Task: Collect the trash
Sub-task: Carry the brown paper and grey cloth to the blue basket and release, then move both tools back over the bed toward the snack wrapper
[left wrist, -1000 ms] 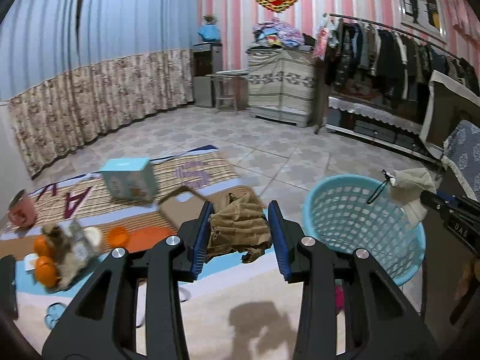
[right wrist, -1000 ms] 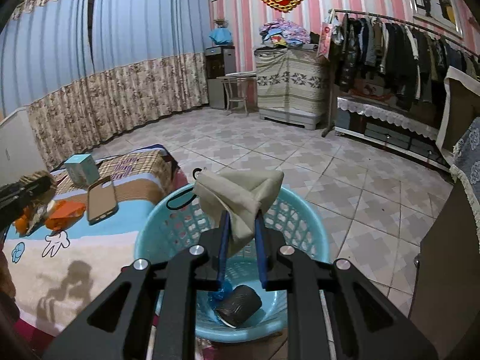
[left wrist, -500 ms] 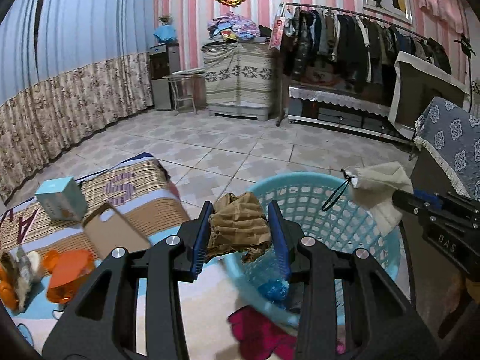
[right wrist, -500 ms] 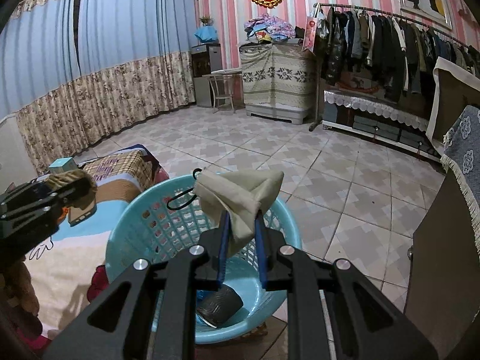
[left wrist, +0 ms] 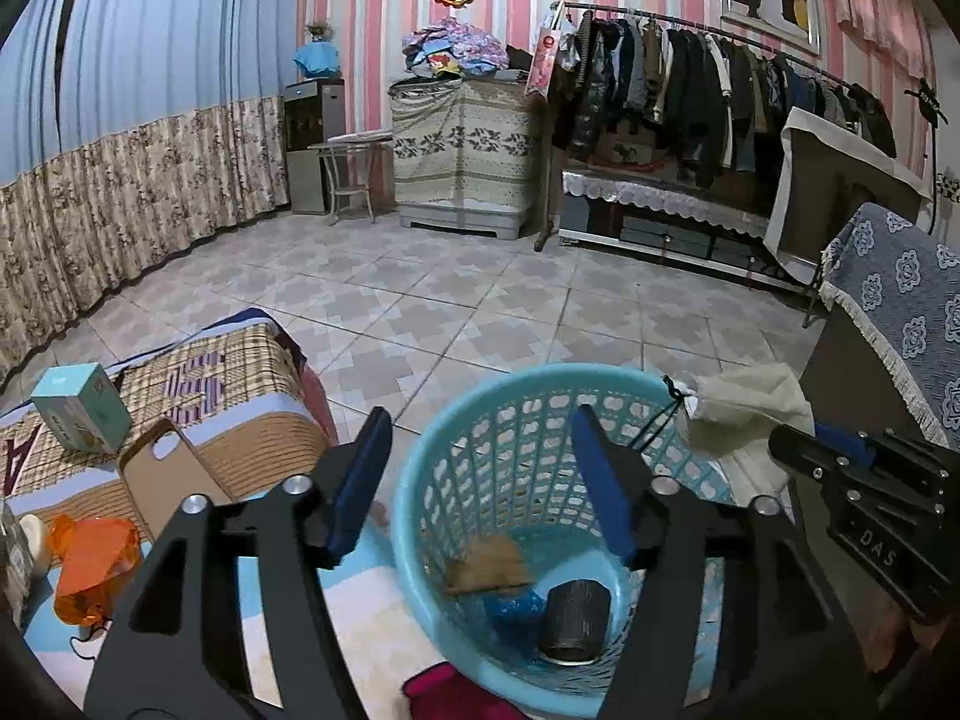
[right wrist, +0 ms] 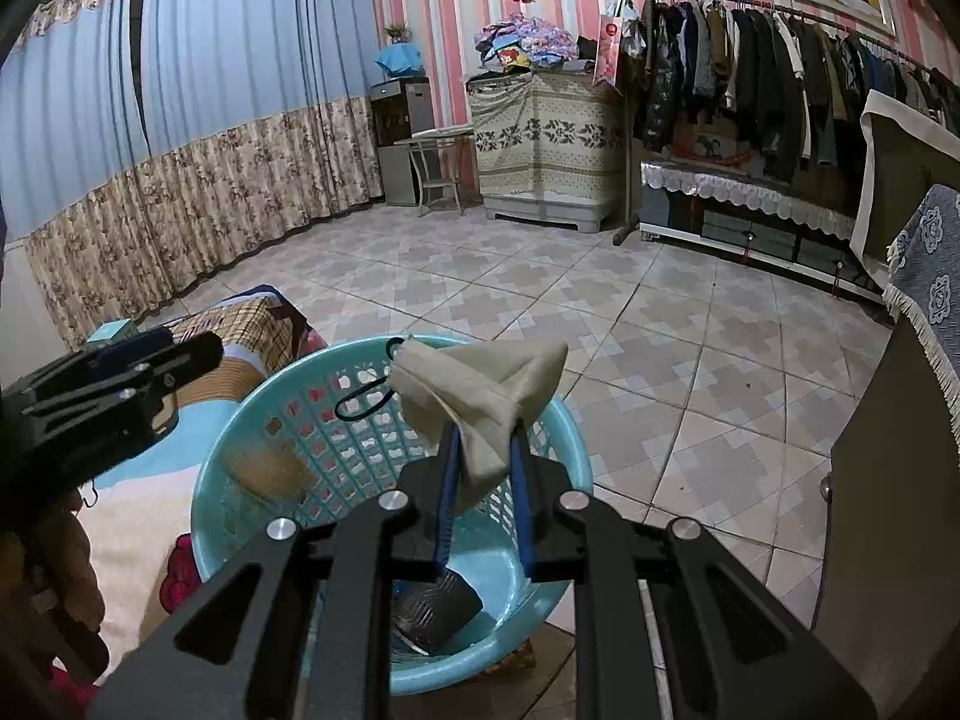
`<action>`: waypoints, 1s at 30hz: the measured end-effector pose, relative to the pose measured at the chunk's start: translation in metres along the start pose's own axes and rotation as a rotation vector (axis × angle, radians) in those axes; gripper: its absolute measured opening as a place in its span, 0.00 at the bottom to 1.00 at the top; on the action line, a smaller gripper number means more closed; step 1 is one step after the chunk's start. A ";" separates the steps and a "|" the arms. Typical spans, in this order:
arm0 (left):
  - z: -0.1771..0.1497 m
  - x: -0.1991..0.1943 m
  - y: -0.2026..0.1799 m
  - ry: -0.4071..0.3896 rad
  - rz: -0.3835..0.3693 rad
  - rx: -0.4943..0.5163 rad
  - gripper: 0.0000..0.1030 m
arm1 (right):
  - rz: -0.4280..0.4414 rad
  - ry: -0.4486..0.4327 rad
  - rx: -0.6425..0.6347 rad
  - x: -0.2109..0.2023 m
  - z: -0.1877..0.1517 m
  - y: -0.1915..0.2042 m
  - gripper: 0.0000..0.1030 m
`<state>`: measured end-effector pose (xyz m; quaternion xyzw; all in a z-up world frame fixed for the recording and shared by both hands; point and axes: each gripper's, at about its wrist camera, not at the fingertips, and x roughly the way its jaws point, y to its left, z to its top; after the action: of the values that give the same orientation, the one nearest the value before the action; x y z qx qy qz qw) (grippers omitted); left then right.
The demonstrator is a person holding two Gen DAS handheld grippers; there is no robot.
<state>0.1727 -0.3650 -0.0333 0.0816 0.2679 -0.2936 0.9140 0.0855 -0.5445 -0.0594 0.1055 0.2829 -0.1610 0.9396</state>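
A light-blue plastic basket (left wrist: 474, 420) stands on the floor beside a low bed; it also shows in the right wrist view (right wrist: 228, 456). My left gripper (left wrist: 480, 468) is open and empty above the basket. A crumpled brown paper wad (left wrist: 489, 564) lies inside it, blurred in the right wrist view (right wrist: 267, 468). A dark roll (left wrist: 573, 618) and blue wrapper (left wrist: 510, 609) lie at the bottom. My right gripper (right wrist: 483, 468) is shut on a beige cloth pouch (right wrist: 480, 396) with a black cord, over the basket's rim; the pouch shows at right in the left wrist view (left wrist: 744, 408).
On the bed lie an orange plastic bag (left wrist: 90, 564), a brown phone case (left wrist: 174, 480) and a teal box (left wrist: 81, 408). A red cloth (left wrist: 444, 690) lies by the basket. A dark cabinet with a blue patterned cover (left wrist: 900, 324) stands right. Tiled floor stretches beyond.
My left gripper swung right from the bed to over the basket, then opened; the brown paper wad dropped into the basket. The right gripper kept holding the pouch, nearly still.
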 end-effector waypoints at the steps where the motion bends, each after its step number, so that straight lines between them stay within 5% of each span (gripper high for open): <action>1: 0.000 -0.002 0.002 0.000 0.012 0.001 0.66 | -0.001 0.002 -0.001 0.002 -0.001 -0.001 0.16; 4: -0.002 -0.006 0.011 0.004 0.051 -0.003 0.77 | -0.001 0.009 -0.001 0.005 -0.004 0.000 0.16; 19: -0.031 -0.051 0.059 -0.023 0.190 -0.031 0.94 | -0.001 0.011 -0.009 0.020 -0.020 0.030 0.19; 21: -0.034 -0.059 0.065 -0.029 0.208 -0.024 0.94 | -0.002 0.014 -0.011 0.024 -0.018 0.033 0.29; 23: -0.038 -0.067 0.072 -0.032 0.230 -0.021 0.94 | -0.014 0.014 -0.016 0.028 -0.016 0.035 0.52; 30: -0.055 -0.094 0.113 -0.031 0.315 -0.067 0.95 | -0.058 0.007 -0.024 0.029 -0.015 0.048 0.87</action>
<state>0.1496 -0.2094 -0.0298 0.0874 0.2475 -0.1389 0.9549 0.1183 -0.5024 -0.0825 0.0865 0.2910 -0.1846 0.9347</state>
